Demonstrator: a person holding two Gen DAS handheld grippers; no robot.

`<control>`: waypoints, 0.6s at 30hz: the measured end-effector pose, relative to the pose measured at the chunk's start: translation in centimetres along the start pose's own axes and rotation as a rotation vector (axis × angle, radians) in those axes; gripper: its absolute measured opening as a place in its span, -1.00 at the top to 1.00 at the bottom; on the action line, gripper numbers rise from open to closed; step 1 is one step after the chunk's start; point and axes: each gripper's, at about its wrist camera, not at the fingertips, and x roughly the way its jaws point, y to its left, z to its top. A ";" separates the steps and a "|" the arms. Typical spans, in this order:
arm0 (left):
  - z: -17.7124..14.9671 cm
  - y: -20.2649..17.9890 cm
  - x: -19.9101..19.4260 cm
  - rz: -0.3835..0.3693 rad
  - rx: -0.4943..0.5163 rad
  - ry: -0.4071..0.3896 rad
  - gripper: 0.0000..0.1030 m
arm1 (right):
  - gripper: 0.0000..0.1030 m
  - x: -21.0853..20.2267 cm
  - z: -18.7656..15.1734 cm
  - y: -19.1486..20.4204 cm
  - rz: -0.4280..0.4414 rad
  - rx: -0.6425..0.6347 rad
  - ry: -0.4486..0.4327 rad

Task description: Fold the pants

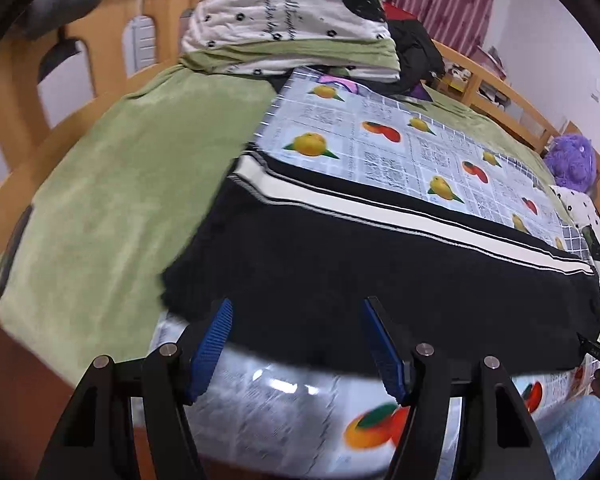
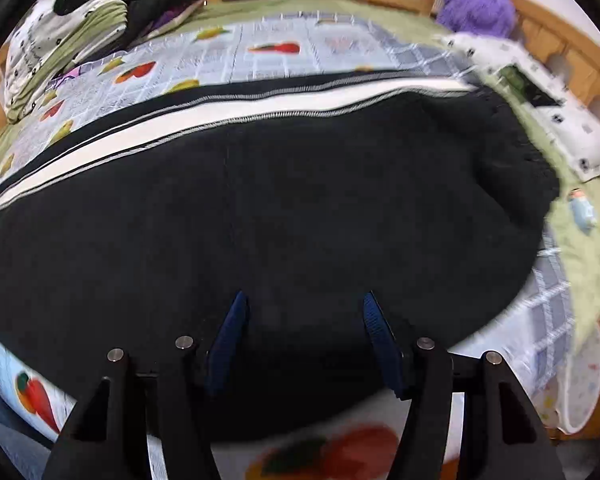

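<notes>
Here, fuzzy black pants (image 2: 260,208), white side stripe, fruit-print sheet (image 1: 400,140)

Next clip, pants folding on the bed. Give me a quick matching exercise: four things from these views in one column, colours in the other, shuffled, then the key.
Things:
1. pants
2. plush toy
3. bedsheet
4. stripe on the pants

Colours:
A. purple
B. white
C. black
D. green

Pairs: 1-C, 2-A, 3-D, 4-B

Black fingers (image 1: 210,344) with ribbed blue pads, silver screws; seemingly light-blue jeans (image 1: 572,428).
</notes>
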 end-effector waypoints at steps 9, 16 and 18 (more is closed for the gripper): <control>1.9 -0.2 -7.7 -0.039 -0.010 -0.106 -0.26 | -0.17 -12.1 3.1 5.2 0.084 -0.003 -0.210; 0.0 -0.2 -7.2 -0.106 -0.042 -0.076 -0.31 | -0.36 -17.1 4.8 10.5 0.229 -0.039 -0.257; -1.6 0.8 -5.2 -0.121 -0.090 -0.027 -0.31 | -0.36 -16.5 4.2 11.3 0.244 -0.030 -0.246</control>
